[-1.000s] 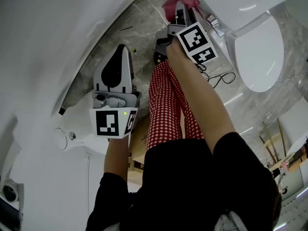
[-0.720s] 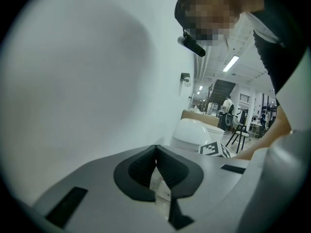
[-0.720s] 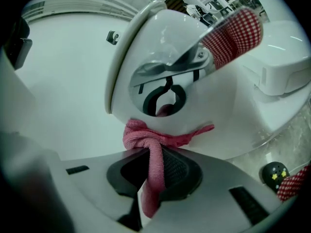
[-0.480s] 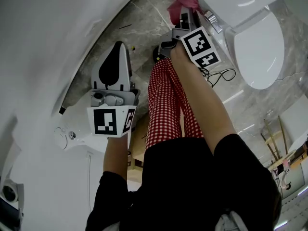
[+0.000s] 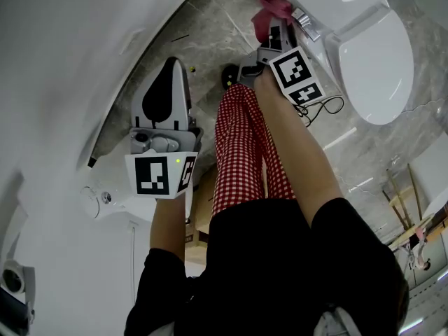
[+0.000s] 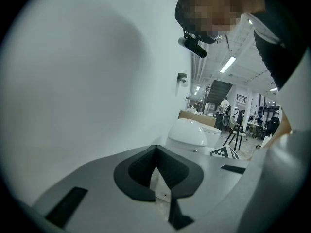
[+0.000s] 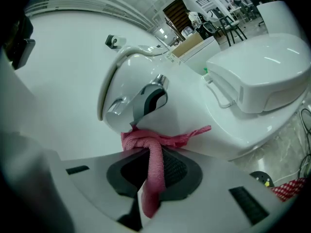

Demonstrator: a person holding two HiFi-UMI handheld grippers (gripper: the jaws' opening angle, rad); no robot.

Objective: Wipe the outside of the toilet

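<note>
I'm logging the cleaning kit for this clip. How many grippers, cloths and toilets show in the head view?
Grippers: 2 (left gripper, right gripper)
Pink cloth: 1
Toilet: 1
Total: 4

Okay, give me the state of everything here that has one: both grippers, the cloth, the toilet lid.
left gripper: shut, nothing between the jaws.
right gripper: shut on the pink cloth.
pink cloth: pinched, bunched against the side of the toilet.
toilet lid: down.
</note>
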